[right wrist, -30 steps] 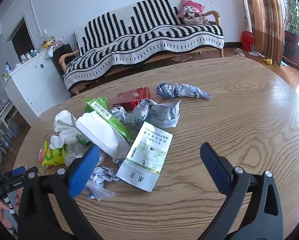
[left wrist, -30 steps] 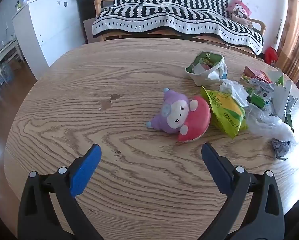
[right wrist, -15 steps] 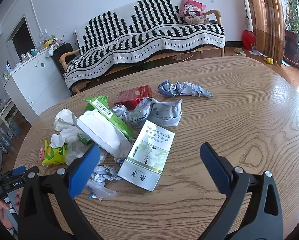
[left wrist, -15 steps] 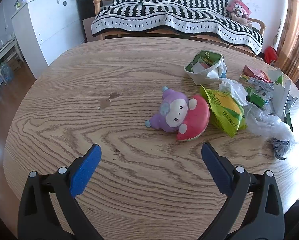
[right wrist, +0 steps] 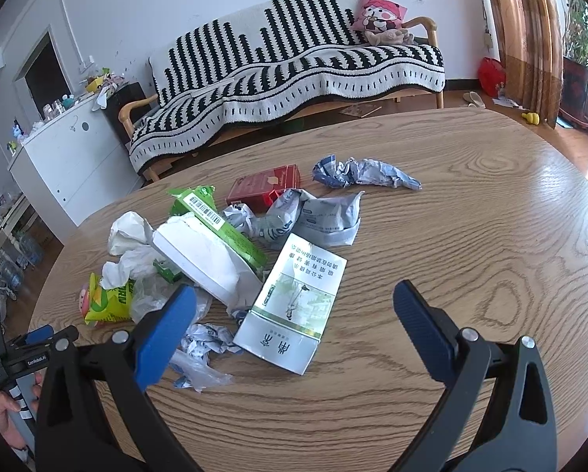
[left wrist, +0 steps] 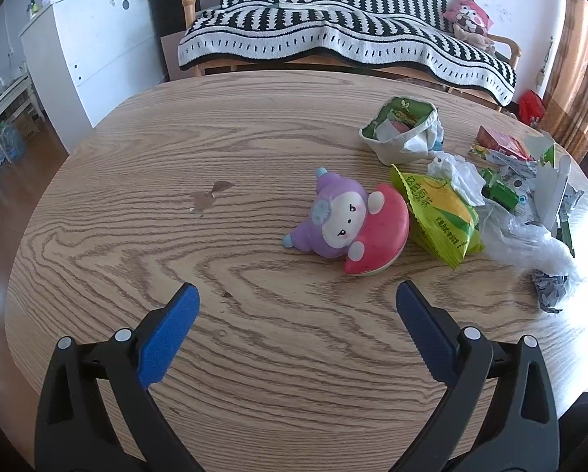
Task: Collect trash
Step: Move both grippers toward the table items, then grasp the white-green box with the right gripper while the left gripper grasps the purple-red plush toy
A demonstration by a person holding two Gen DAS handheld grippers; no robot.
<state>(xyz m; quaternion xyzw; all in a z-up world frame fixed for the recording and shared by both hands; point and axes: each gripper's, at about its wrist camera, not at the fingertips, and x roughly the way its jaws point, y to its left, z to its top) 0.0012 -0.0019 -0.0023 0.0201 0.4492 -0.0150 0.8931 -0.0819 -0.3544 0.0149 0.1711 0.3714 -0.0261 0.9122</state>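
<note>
Both grippers, left [left wrist: 296, 295] and right [right wrist: 294, 303], hung wide open, empty. Trash pile [right wrist: 231, 251] touched perhaps a plush toy [left wrist: 347, 222].

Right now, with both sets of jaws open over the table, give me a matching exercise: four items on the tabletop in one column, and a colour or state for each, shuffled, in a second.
Items:
1. plush toy
2. snack bag
3. flat carton
4. small box

Descriptions:
A. red, at the far side of the pile
B. purple with a red cap, lying on its side
C. yellow and green, beside the toy
D. white and pale green, lying flat nearest the right gripper

Pairs: 1-B, 2-C, 3-D, 4-A
</note>
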